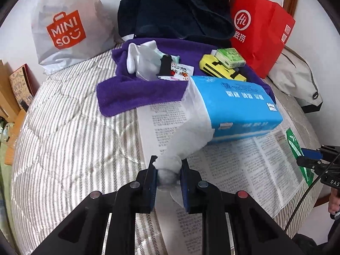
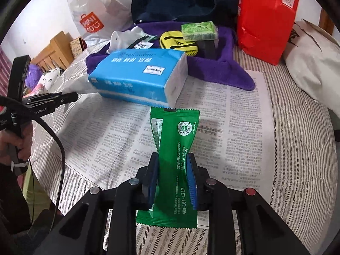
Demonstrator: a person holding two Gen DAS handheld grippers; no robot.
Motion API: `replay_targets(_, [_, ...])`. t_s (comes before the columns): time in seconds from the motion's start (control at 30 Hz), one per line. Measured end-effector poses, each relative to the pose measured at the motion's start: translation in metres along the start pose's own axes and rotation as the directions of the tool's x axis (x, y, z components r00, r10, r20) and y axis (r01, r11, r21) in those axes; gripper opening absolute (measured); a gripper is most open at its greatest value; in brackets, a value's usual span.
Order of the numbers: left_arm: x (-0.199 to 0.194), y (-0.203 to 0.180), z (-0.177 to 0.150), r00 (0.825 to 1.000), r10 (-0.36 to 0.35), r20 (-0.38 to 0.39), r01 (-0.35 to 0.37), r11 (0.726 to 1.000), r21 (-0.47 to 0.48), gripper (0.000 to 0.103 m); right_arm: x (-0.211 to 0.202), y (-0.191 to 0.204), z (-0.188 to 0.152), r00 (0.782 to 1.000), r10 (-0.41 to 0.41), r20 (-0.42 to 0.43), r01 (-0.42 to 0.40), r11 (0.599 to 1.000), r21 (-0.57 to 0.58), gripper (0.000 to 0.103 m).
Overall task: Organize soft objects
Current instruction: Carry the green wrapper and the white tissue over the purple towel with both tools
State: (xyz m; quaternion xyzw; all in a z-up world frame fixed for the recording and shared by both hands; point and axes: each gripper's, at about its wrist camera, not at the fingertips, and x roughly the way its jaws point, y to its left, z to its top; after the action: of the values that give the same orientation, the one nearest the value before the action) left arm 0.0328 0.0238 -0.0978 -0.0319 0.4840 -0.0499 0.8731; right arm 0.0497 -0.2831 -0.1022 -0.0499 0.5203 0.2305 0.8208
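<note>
Through the left wrist camera I see my left gripper (image 1: 167,170) clenched on the white plastic end of the blue tissue pack (image 1: 235,106), which rests on the newspaper (image 1: 244,165). Through the right wrist camera, my right gripper (image 2: 173,170) pinches a green wipe packet (image 2: 176,165) above that newspaper (image 2: 244,138), just in front of the tissue pack (image 2: 138,74).

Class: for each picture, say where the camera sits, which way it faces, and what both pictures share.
Left wrist: sits behind left gripper, facing bags at the bed's far side; it grips white wrapping of the blue tissue pack.
Right wrist: sits behind right gripper, facing the same way; it grips a green packet; the left hand shows.
Shared: tissue pack, newspaper, purple towel.
</note>
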Motion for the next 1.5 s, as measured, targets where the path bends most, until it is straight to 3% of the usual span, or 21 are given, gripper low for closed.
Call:
replay_targets(0.63, [-0.013, 0.003, 0.012, 1.0, 0.005, 0.018, -0.005, 1.0, -0.015, 0.019, -0.026, -0.017, 0.019, 0.997, 0.028, 0.072, -0.03, 0.999, 0.032, 0.026])
replay_targets(1.03, [-0.025, 0.002, 0.041, 0.998, 0.024, 0.06, -0.024, 1.0, -0.012, 0.019, -0.034, -0.016, 0.061, 0.99, 0.027, 0.141, -0.027, 1.0, 0.001, 0.026])
replay_targets(1.5, [-0.016, 0.0, 0.08, 0.997, 0.011, 0.076, -0.011, 1.0, 0.001, 0.019, -0.015, -0.021, 0.116, 0.983, 0.047, 0.176, -0.045, 0.999, -0.011, 0.026])
